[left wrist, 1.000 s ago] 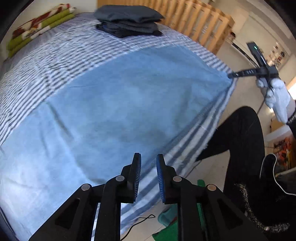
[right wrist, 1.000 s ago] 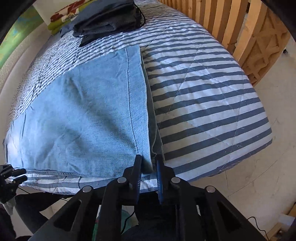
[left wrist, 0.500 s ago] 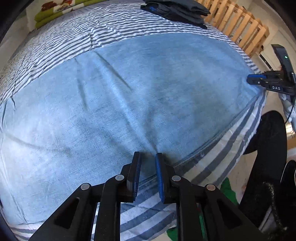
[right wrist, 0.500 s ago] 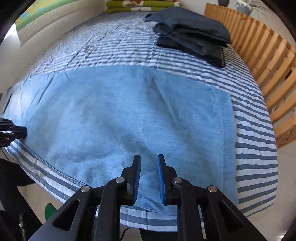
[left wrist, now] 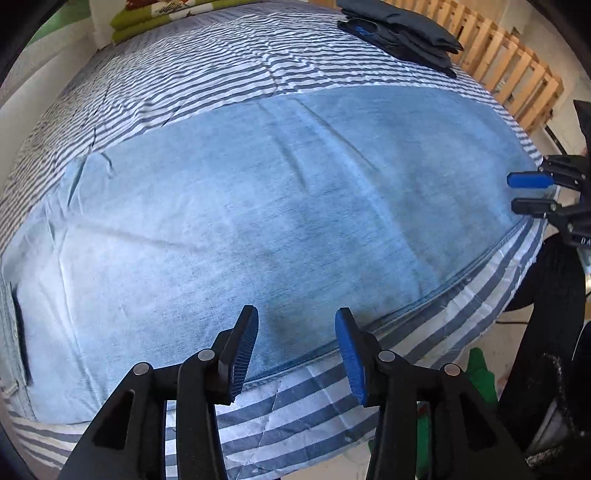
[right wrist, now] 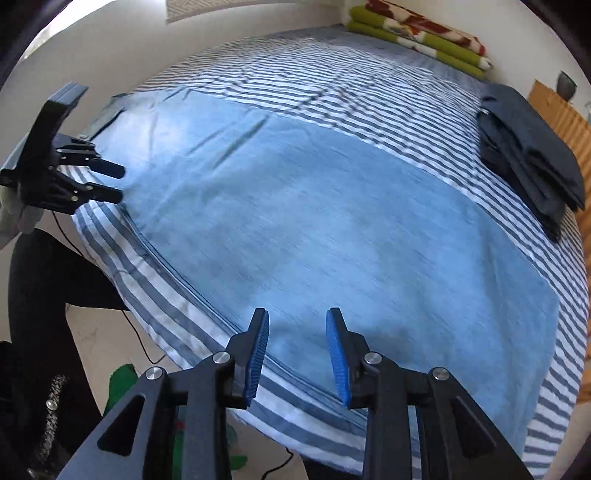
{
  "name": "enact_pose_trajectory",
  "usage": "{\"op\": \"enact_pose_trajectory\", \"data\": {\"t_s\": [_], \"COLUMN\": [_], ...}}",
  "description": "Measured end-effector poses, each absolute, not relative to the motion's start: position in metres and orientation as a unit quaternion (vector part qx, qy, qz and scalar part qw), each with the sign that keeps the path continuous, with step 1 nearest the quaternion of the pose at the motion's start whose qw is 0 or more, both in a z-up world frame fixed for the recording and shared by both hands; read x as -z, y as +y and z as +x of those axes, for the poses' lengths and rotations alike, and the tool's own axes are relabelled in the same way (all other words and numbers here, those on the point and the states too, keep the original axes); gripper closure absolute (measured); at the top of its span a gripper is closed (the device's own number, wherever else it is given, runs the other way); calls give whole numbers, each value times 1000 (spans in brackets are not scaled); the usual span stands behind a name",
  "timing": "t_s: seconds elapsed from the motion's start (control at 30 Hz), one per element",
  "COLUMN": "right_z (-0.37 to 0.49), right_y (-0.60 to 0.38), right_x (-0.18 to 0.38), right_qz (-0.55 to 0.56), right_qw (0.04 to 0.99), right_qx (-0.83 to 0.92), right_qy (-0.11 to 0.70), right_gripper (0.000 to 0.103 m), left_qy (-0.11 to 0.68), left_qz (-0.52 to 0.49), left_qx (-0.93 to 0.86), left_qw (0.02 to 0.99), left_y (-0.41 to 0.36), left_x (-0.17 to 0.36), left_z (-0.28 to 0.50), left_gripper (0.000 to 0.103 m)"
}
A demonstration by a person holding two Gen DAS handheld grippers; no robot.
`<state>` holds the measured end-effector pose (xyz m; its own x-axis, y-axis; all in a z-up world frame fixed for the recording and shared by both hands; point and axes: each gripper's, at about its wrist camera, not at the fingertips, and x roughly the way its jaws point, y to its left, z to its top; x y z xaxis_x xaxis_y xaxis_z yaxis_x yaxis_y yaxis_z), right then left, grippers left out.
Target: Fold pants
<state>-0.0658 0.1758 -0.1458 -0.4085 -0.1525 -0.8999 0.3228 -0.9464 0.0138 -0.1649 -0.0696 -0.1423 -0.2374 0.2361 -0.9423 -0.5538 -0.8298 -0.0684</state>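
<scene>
The light-blue pants (left wrist: 280, 206) lie spread flat across the near part of a bed with a blue-and-white striped cover (left wrist: 207, 74), their long seamed edge running just inside the bed's near edge. In the left wrist view the waistband end with a pocket sits at the far left, near the frame's edge, and a few shallow creases cross the cloth.

The left hand-held gripper (left wrist: 295, 332) hangs over the near seam of the pants. Its jaws have just been opening and now stand moderately apart, with nothing pinched between the blue ribbed pads (left wrist: 242, 354); the denim lies below them.

Further right, the right hand-held gripper (right wrist: 297, 338) hovers over the same near edge. Its jaws have also just been opening and stand a little narrower than the left's, gripping nothing. In the left wrist view this gripper shows at the right edge of the pants, its fingers parted just beside the hem end.

At the far right of the bed rests a stack of dark folded clothes (left wrist: 402, 33), well apart from the pants, with a wooden slatted frame (left wrist: 513, 70) beyond it. A green and red folded blanket (right wrist: 424, 40) lies along the far end of the bed. A person's dark-clothed leg (right wrist: 48, 280) stands at the near side.
</scene>
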Motion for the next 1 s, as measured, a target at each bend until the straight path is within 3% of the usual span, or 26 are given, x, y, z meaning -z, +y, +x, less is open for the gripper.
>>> {"op": "enact_pose_trajectory", "data": {"t_s": [0.23,0.4,0.5,0.63,1.0], "right_z": [-107,-93,-87,-72,15], "right_y": [107,102,126,168,392], "right_x": [175,183,164,149,129], "right_qz": [527,540,530,505,486], "right_qw": [181,198,195,140,-129], "right_qx": [825,805,820,851,848], "right_qy": [95,148,88,28,-167], "right_gripper": [72,72,72,72,71], "left_qy": [110,89,49,75,181], "left_qz": [-578,-567,-553,-522,-467], "left_qx": [-764,-772,-791,-806,-773], "left_qw": [266,272,259,267,389], "left_y": [-89,-102,-110,-88,88], "left_x": [151,132,117,100,100], "left_z": [-157,-150,-153,-148,-132], "left_gripper": [59,59,59,59,58]}}
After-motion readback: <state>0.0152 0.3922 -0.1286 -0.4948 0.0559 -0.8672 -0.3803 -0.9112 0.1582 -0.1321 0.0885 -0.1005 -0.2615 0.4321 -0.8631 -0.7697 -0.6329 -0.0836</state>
